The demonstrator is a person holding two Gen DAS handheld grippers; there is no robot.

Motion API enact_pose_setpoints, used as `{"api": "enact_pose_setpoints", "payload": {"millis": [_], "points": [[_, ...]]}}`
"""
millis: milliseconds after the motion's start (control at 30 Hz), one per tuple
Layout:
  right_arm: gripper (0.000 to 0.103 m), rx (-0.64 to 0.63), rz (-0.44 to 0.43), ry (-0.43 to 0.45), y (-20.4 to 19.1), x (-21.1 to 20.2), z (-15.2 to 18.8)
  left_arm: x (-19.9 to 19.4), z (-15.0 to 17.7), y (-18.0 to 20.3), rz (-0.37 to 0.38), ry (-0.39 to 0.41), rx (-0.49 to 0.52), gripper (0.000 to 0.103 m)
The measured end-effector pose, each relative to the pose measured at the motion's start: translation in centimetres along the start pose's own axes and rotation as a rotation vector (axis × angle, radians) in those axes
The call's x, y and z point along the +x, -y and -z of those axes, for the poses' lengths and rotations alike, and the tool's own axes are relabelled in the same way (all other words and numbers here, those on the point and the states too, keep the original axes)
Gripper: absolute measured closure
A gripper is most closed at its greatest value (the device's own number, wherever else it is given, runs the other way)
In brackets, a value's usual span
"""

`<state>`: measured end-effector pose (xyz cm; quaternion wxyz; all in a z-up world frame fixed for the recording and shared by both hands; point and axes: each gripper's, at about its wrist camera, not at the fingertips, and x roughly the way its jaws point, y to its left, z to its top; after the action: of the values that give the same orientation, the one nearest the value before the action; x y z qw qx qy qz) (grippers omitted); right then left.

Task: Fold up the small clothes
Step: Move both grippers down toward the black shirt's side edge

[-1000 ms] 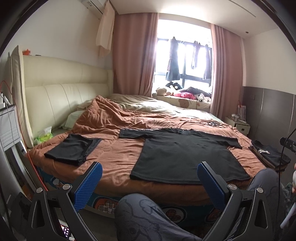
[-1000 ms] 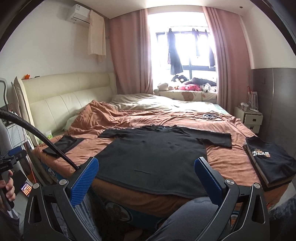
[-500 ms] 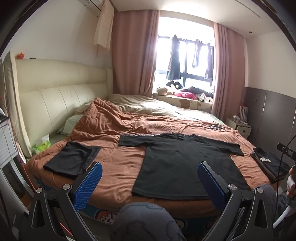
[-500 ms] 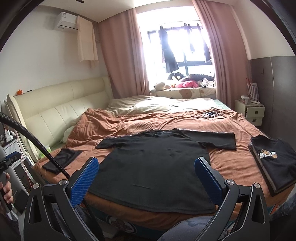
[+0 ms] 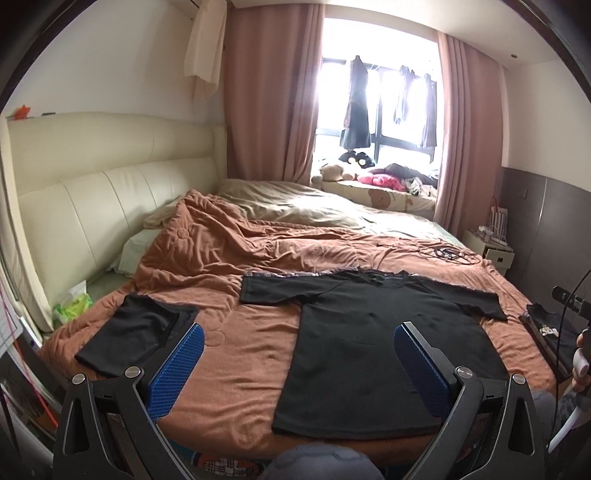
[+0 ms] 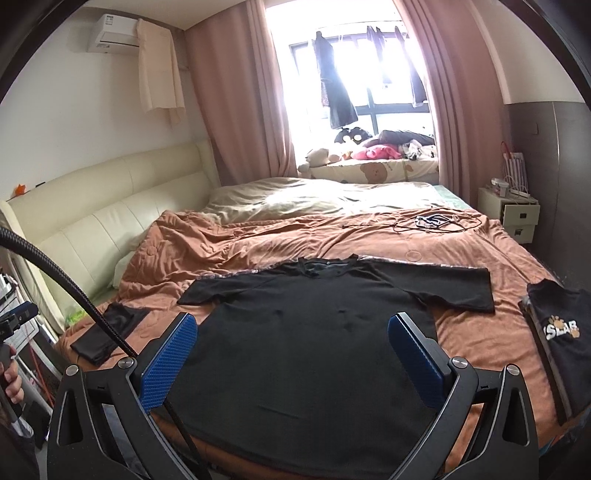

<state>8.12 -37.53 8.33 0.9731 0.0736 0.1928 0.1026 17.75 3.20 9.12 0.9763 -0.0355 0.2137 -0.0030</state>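
Hidden or unclear: in the right wrist view the near hem of the black T-shirt (image 6: 306, 354) runs behind the right gripper (image 6: 291, 347) frame at 6 o'clock, and a black cable (image 6: 55, 273) crosses the folded dark garment (image 6: 107, 332) at 9 o'clock. The folded printed shirt (image 6: 561, 332) at 3 o'clock is cut off by the lens edge; its white lettering is only partly legible. The objects on the nightstand (image 6: 517, 214) and the tangle of cords (image 6: 432, 221) on the blanket are too small to identify. The clothes hanging in the window (image 5: 373, 110) are reduced to silhouettes by glare.

Grippers: the left gripper (image 5: 295, 354) has its jaws released, blue pads wide apart and grasping nothing; the right gripper's jaws are likewise spread and empty — both are held above the near edge of the bed, apart from the cloth.

Task item: the black T-shirt lies flat on the brown blanket (image 5: 236, 280), sleeves spread, collar toward 12 o'clock; in the left wrist view it sits at 5 o'clock of centre (image 5: 373, 343), with the folded dark garment (image 5: 136, 332) well apart at 8 o'clock.

Room: a cream padded headboard (image 5: 92, 206) stands at 9 o'clock, pink curtains (image 5: 269, 92) frame the window at 12 o'clock, and an air conditioner (image 6: 114, 33) is mounted at 11 o'clock.
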Motion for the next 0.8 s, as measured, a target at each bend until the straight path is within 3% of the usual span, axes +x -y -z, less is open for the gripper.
{"api": "enact_pose_setpoints", "payload": {"millis": [700, 800], "points": [[0.000, 0.018, -0.056, -0.123, -0.6, 19.0, -7.2, 18.8, -6.4, -5.1, -0.003, -0.124, -0.060, 0.003], [0.005, 0.015, -0.059, -0.148, -0.9, 21.6, -7.7, 21.6, -6.7, -5.8, -0.005, -0.152, -0.054, 0.007]]}}
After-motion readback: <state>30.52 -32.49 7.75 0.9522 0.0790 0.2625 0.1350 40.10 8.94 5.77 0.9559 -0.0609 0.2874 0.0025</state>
